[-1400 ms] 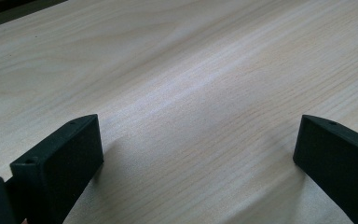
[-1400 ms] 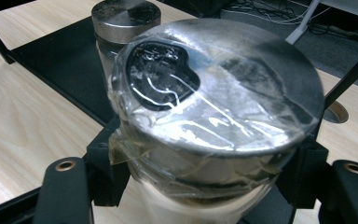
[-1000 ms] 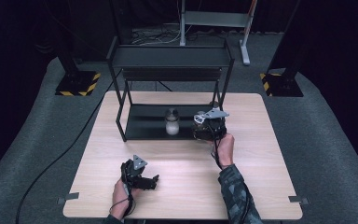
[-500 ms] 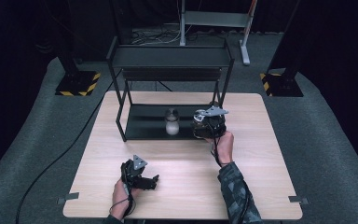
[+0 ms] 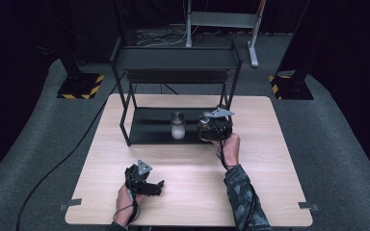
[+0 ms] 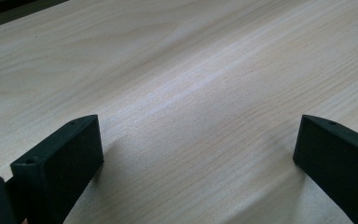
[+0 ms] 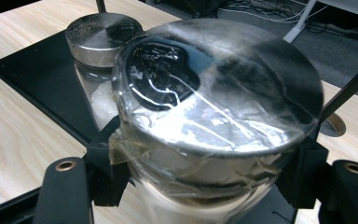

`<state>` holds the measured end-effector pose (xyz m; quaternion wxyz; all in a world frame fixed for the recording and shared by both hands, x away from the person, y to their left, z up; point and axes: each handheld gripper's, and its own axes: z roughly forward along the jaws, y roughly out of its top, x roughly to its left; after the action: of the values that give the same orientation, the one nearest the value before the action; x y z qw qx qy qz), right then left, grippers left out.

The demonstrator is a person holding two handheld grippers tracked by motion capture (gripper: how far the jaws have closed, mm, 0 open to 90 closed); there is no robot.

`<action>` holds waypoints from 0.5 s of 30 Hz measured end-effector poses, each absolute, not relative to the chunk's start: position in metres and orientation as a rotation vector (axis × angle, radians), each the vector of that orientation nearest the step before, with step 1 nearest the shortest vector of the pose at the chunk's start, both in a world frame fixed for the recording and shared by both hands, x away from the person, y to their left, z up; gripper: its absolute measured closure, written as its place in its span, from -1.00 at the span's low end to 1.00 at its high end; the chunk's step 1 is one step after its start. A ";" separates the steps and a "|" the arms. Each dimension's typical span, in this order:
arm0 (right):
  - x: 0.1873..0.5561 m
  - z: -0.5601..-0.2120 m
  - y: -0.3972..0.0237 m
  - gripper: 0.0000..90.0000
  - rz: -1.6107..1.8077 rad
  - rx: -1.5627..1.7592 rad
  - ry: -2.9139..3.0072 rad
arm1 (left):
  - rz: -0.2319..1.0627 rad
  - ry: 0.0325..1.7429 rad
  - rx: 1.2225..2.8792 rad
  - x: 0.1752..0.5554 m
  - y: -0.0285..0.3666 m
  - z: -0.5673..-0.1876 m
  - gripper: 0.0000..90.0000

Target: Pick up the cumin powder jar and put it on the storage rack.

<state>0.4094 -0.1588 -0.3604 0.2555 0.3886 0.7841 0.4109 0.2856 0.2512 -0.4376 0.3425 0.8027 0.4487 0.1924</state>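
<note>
A glass jar (image 7: pixel 214 140) with a broad silver lid sits clamped between the black jaws of the right gripper (image 7: pixel 205 182), which press on its sides just below the lid's rim. Clear tape or film, wrinkled and shiny, covers the lid and runs down over its edge. Pale white contents show through the glass under the lid; what they are cannot be told. In the high view the held jar (image 5: pixel 211 129) is at the right end of the bottom shelf of a black metal rack (image 5: pixel 173 57), with the right gripper (image 5: pixel 215 126) and the person's right hand (image 5: pixel 230 148) just in front of it.

A second, smaller jar (image 7: pixel 103 51) with a dull metal lid stands upright on the same shelf just beside the held one, and it too holds a white substance in its lower part. From above, this jar (image 5: pixel 177 126) stands near the middle of the shelf. The rack's upper shelf carries nothing that can be made out.

The rack stands on the far half of a light wooden table (image 5: pixel 270 192). Well apart, near the table's front edge, the left gripper (image 5: pixel 147 183) rests in the person's left hand (image 5: pixel 124 207). Its jaws stand wide apart over bare wood (image 6: pixel 191 93), holding nothing.
</note>
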 end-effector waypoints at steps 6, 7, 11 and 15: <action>0.411 -0.360 -0.157 -0.33 1.111 1.054 2.131 | 0.500 1.166 2.087 0.286 0.251 -0.438 -0.98; 0.413 -0.360 -0.156 -0.33 1.106 1.055 2.134 | 0.501 1.166 2.087 0.285 0.251 -0.438 -0.98; 0.415 -0.359 -0.156 -0.33 1.106 1.056 2.134 | 0.500 1.166 2.087 0.286 0.251 -0.438 -0.98; 0.416 -0.359 -0.154 -0.33 1.107 1.059 2.132 | 0.502 1.165 2.087 0.285 0.251 -0.438 -0.98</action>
<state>0.4160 -0.1544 -0.3587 0.2551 0.3900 0.7852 0.4078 0.2853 0.2511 -0.4376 0.3425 0.8029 0.4480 0.1932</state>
